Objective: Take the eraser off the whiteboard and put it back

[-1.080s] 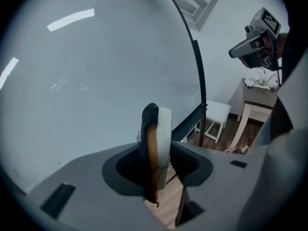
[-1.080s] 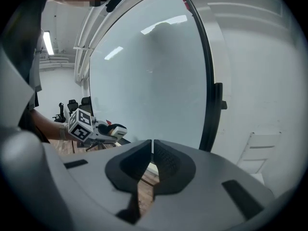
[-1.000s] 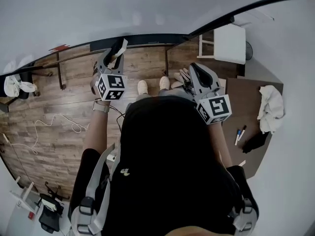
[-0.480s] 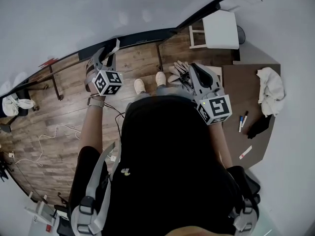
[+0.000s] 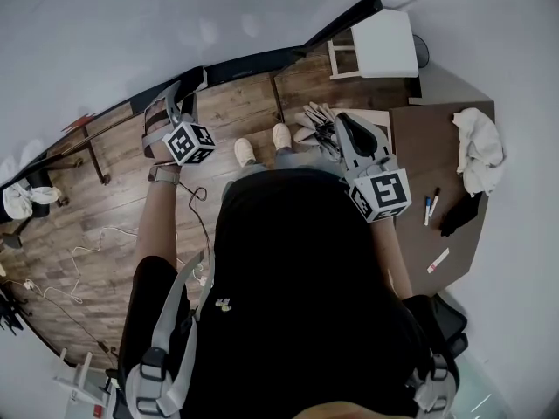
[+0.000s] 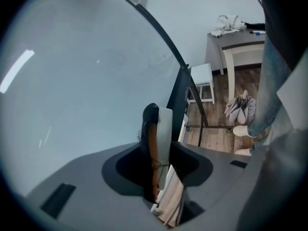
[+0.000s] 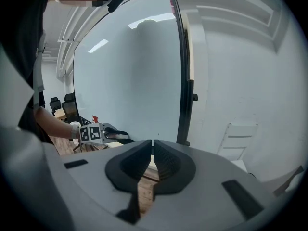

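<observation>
My left gripper (image 5: 185, 94) is shut on the eraser (image 5: 200, 78) and holds it close to the lower edge of the whiteboard (image 5: 131, 33). In the left gripper view the eraser (image 6: 161, 124) stands on edge between the jaws of the left gripper (image 6: 155, 153): black felt on the left, a wooden body, a white side on the right. The whiteboard (image 6: 72, 81) fills the left of that view. My right gripper (image 5: 349, 129) hangs in front of my body, shut and empty. In the right gripper view the right gripper (image 7: 152, 141) has its tips together, and the left gripper (image 7: 109, 134) shows low against the whiteboard (image 7: 134, 71).
A brown table (image 5: 419, 155) at the right carries a white cloth (image 5: 479, 160), markers (image 5: 430, 208) and a black object (image 5: 458, 216). A white stool (image 5: 382, 44) stands behind it. A grey bundle (image 5: 314, 122) and a white cable (image 5: 79, 260) lie on the wooden floor.
The left gripper has sunk and shifted left along the board's lower edge, rolling as it went, with the eraser still in it. The right gripper has hardly moved.
</observation>
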Demonstrator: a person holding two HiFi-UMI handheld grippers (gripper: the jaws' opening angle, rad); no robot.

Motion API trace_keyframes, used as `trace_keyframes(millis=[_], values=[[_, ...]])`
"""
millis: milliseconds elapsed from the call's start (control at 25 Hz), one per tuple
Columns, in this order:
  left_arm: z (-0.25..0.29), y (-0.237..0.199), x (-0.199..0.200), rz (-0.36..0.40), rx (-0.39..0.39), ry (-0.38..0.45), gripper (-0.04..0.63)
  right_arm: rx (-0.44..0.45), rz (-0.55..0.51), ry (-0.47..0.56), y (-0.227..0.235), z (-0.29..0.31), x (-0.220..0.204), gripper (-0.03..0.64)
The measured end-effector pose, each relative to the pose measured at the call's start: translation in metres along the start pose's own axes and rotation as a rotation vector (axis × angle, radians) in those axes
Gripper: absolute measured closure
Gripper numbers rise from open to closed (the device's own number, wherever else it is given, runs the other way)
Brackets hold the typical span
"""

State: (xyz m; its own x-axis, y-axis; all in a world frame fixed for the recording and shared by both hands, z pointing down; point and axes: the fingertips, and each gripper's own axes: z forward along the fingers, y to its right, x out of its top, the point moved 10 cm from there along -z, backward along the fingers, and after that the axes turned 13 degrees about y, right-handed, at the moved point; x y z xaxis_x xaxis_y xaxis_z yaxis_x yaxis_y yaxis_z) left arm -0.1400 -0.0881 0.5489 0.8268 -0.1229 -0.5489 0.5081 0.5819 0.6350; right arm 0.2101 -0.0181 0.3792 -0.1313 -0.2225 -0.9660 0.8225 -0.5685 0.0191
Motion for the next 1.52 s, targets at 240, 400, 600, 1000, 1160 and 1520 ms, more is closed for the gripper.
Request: trace_keyframes(millis=[240, 400, 600, 1000, 1160, 1520], values=[[0.009, 0.004, 0.002, 0.114, -0.026, -0.017, 0.412, -0.010, 0.009, -0.003, 0.005, 0.000, -0.001, 0.592], [0.011, 0.005, 0.003, 0.120, -0.037, -0.021, 0.408, -0.008, 0.010, -0.004, 0.006, 0.003, 0.000, 0.592], [0.011, 0.002, 0.003, 0.109, -0.057, -0.033, 0.405, -0.010, 0.013, -0.002, 0.007, 0.004, 0.000, 0.592], [0.011, 0.003, 0.004, 0.107, -0.104, -0.076, 0.371, -0.005, 0.014, 0.001, 0.007, 0.002, -0.001, 0.592], [0.011, 0.007, 0.002, 0.108, -0.111, -0.090, 0.357, -0.006, 0.016, 0.002, 0.008, 0.000, -0.003, 0.592], [0.009, 0.012, -0.002, 0.110, -0.114, -0.109, 0.344, 0.001, 0.014, 0.002, 0.006, -0.004, -0.004, 0.592]])
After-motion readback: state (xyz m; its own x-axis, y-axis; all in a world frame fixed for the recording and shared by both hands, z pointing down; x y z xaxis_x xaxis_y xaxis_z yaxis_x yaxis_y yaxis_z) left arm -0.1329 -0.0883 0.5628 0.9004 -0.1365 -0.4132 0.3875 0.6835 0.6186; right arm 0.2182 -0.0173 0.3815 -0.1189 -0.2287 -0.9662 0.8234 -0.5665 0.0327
